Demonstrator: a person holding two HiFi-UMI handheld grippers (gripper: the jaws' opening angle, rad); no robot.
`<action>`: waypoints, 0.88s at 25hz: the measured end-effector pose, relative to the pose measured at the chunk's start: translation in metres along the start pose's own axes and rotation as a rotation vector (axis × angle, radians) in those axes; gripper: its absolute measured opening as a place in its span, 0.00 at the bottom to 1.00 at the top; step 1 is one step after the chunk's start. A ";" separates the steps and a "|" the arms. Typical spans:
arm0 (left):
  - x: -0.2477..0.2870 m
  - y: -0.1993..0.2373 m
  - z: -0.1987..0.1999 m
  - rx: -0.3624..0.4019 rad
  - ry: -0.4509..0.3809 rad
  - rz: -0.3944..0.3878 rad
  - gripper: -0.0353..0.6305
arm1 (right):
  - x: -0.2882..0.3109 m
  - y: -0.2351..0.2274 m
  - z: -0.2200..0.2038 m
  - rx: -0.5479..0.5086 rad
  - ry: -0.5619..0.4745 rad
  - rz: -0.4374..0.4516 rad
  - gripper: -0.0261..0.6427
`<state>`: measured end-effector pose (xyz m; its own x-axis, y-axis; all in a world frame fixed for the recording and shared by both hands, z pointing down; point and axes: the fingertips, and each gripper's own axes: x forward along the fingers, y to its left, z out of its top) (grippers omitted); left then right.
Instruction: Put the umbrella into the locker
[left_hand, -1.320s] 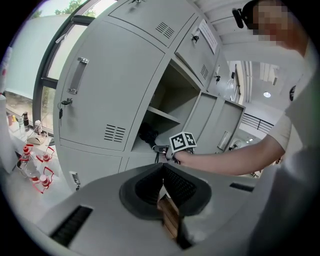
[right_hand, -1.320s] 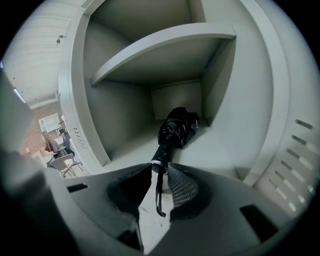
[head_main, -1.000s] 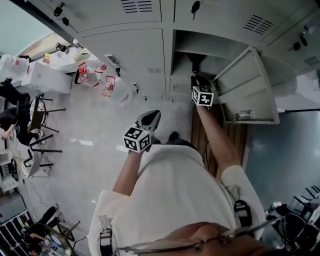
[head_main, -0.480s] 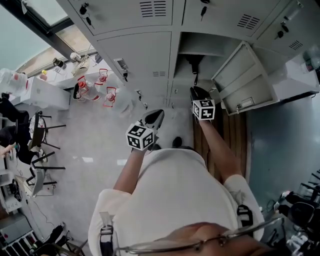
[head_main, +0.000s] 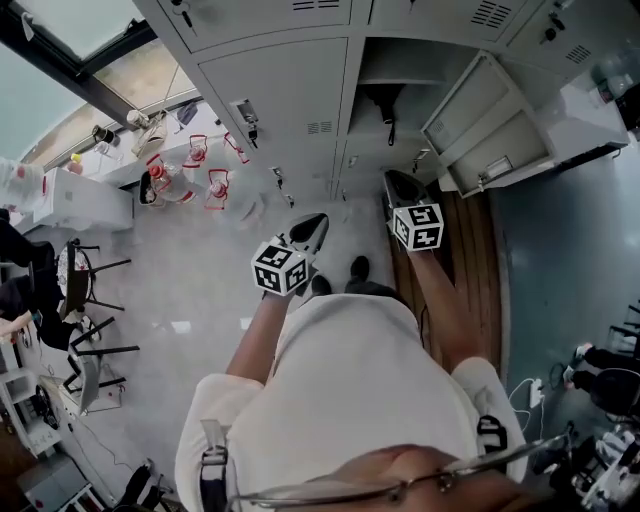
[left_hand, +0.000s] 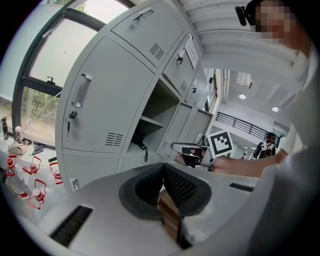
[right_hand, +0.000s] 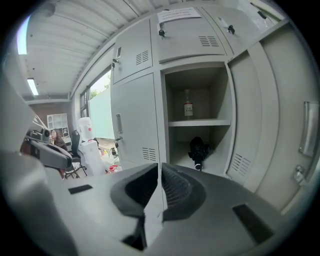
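Right gripper (right_hand: 160, 169): jaws closing, pads almost met with nothing between them. I have it out in front of the open locker (right_hand: 162, 115), clear of the frame.
Left gripper (left_hand: 162, 169): jaws pressed together on nothing, held to the left of the other tool, facing a closed door (left_hand: 95, 110).
Umbrella (right_hand: 198, 147): black and folded, lying on the floor of the lower compartment, under the shelf (right_hand: 200, 122).
Long axis: as I read it, it runs front to back, with the strap (right_hand: 198, 164) end toward the opening and the loop drooping over the front edge.
Hard to make out: I see the umbrella nearly end-on, so its rear end is lost in shadow. From the head view it is only a dark shape.
Upper compartment: a small bottle (right_hand: 188, 108) stands at the back.
Room to move: the locker door (right_hand: 250, 120) is swung wide to the right. There is open space above the umbrella and on either side of it.
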<state>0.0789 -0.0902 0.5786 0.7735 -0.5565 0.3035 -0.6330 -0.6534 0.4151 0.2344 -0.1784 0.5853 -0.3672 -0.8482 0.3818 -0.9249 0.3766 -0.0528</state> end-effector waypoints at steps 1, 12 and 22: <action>-0.002 0.000 -0.002 0.004 0.004 -0.009 0.06 | -0.005 0.003 0.001 -0.003 -0.007 -0.008 0.08; -0.010 -0.018 -0.003 0.040 -0.005 -0.074 0.06 | -0.061 0.020 0.009 0.002 -0.078 -0.054 0.05; 0.001 -0.042 0.024 0.049 -0.082 -0.046 0.06 | -0.088 0.024 0.027 -0.017 -0.122 0.031 0.05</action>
<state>0.1053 -0.0760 0.5412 0.7978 -0.5640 0.2130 -0.5992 -0.7023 0.3844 0.2419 -0.1047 0.5250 -0.4063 -0.8744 0.2653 -0.9112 0.4092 -0.0468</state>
